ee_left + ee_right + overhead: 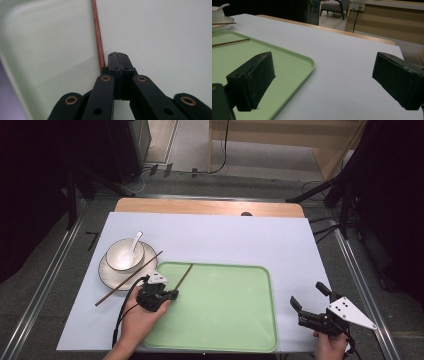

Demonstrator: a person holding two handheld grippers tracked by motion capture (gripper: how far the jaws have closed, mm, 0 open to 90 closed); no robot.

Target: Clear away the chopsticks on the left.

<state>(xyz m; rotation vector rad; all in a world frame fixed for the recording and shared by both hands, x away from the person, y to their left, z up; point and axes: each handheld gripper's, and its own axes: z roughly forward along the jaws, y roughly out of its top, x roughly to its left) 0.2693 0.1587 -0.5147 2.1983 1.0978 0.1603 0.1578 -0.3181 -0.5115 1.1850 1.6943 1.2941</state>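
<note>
Reddish-brown wood runs straight ahead of the left tool (118,62): this chopstick (98,37) lies on the green tray (162,37), and its near end stops against the outer left side of the tool's tip. The jaws are clenched, pad meeting pad along a thin seam, and no wood shows between them. My reading is that the grip has closed beside the stick rather than on it.

To do this pick-up well, the tool should probably loosen, shift a little to its own left so the stick sits in the gap, and sink until the pads nearly brush the tray floor. It should close a little way up from the end rather than at the tip, since a thin round stick rolls away from a glancing pinch. A slow lift, with the stick kept level, would show whether it holds.

The second chopstick (127,279) is to the left of the tool, leaning on the plate (107,272) that carries the bowl (117,257) and spoon (134,242). The right tool (322,82) waits over the table (225,237) just right of the tray, released and wide, with nothing between its pads.
</note>
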